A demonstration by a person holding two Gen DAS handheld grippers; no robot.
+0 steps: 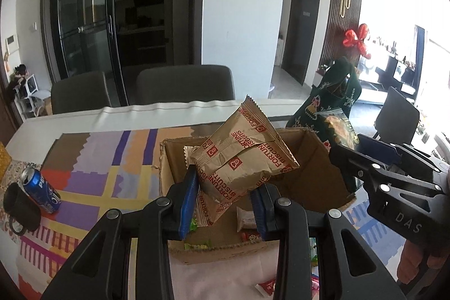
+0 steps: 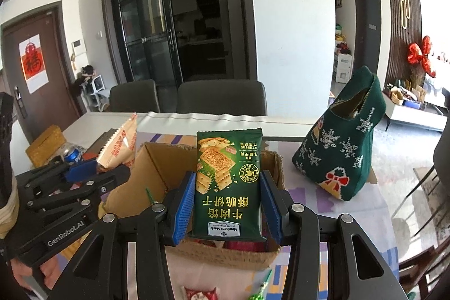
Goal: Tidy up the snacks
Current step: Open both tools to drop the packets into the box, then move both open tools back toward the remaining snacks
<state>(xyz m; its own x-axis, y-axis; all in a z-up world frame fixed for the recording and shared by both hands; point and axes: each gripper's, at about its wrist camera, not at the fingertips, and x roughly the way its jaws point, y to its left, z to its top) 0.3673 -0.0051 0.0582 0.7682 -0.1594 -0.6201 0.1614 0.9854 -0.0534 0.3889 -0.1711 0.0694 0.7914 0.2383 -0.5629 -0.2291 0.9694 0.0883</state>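
My left gripper [image 1: 222, 201] is shut on tan Fortune Biscuits packets [image 1: 242, 159], held up over an open cardboard box [image 1: 309, 159] with small wrapped snacks on its floor. My right gripper [image 2: 227, 201] is shut on an upright green cracker packet [image 2: 229, 182] above the same cardboard box [image 2: 157, 167]. In the left wrist view the right gripper [image 1: 365, 156] comes in from the right with the green packet [image 1: 340, 131]. The right wrist view shows the left gripper [image 2: 92, 167] at the left with the tan packets [image 2: 121, 148].
A green knitted bag [image 2: 343, 148] stands right of the box. A blue Pepsi can [image 1: 42, 190] lies beside a black mug [image 1: 21, 205] on the patchwork tablecloth [image 1: 112, 159]. Loose sweets [image 2: 201, 294] lie near the front edge. Two dark chairs [image 1: 185, 85] stand behind the table.
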